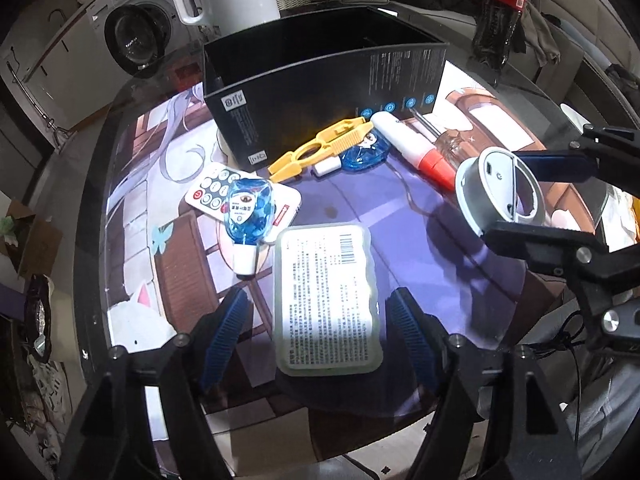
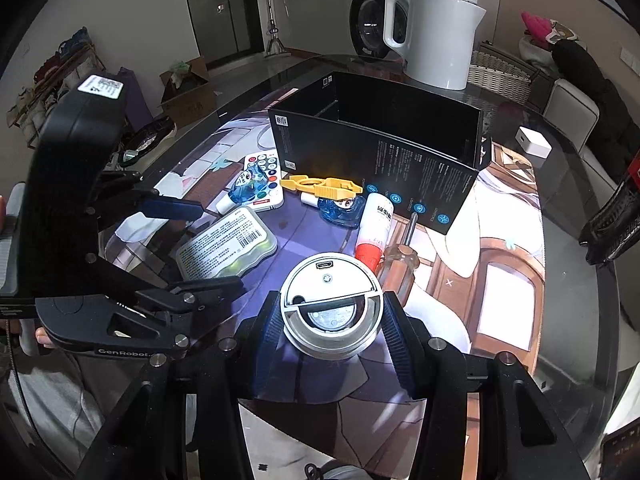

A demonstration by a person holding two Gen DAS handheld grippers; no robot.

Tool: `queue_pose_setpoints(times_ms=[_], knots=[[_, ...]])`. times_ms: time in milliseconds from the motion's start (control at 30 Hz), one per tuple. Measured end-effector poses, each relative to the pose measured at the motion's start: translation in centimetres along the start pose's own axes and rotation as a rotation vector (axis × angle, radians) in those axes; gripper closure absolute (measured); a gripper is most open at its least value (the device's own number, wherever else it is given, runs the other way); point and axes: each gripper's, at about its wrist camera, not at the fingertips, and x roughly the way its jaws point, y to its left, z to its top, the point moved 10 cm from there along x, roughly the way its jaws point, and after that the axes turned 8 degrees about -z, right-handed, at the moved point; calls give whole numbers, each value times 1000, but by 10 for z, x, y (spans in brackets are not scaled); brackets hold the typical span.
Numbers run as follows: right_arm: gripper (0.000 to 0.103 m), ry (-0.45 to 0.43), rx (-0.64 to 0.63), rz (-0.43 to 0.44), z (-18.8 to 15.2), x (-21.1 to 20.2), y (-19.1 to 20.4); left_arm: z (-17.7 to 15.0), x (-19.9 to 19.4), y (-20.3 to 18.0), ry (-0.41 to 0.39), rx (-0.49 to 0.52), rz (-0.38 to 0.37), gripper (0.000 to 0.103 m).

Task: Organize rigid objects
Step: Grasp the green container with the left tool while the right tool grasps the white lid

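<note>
My right gripper point(image 2: 331, 320) is shut on a round silver device point(image 2: 331, 306) and holds it above the mat; it also shows in the left wrist view point(image 1: 500, 188). My left gripper point(image 1: 320, 320) is open around a flat translucent case point(image 1: 326, 300) with a printed label, lying on the mat; the right wrist view shows the case point(image 2: 228, 248) too. An open black box point(image 2: 384, 144) stands behind. In front of it lie a yellow tool point(image 1: 320, 146), two blue tape dispensers point(image 1: 248, 212) point(image 1: 366, 152), a white remote point(image 1: 212, 192), a red-capped tube point(image 1: 412, 148) and a screwdriver point(image 2: 400, 256).
A white kettle point(image 2: 436, 32) stands behind the box. A cola bottle point(image 1: 500, 12) is at the far right of the glass table point(image 1: 96, 200). A small white cube point(image 2: 534, 142) sits right of the box. A washing machine point(image 1: 132, 36) is beyond the table.
</note>
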Motion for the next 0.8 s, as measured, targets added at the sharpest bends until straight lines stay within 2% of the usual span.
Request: queue_pose_setpoints(times_ms=[133, 167, 200, 233, 400, 600, 700, 800], knots=[[53, 2, -5, 7, -1, 0, 2, -3, 4, -1, 15, -14, -10, 26], [53, 2, -6, 7, -1, 0, 2, -3, 4, -1, 15, -15, -20, 29], [53, 2, -7, 8, -1, 0, 3, -3, 4, -3, 14, -19, -40, 42], [53, 2, -7, 10, -1, 0, 3, -2, 4, -6, 14, -21, -71, 47], [53, 2, -5, 12, -1, -1, 4, 0, 0, -14, -11, 27, -45, 48], [53, -36, 7, 5, 5, -9, 1, 24, -45, -21, -205, 55, -54, 48], [53, -116, 43, -2, 16, -25, -4, 39, -75, -16, -337, 67, -23, 48], [53, -243, 80, -30, 31, -50, -12, 51, -108, -11, -483, 83, -9, 48]])
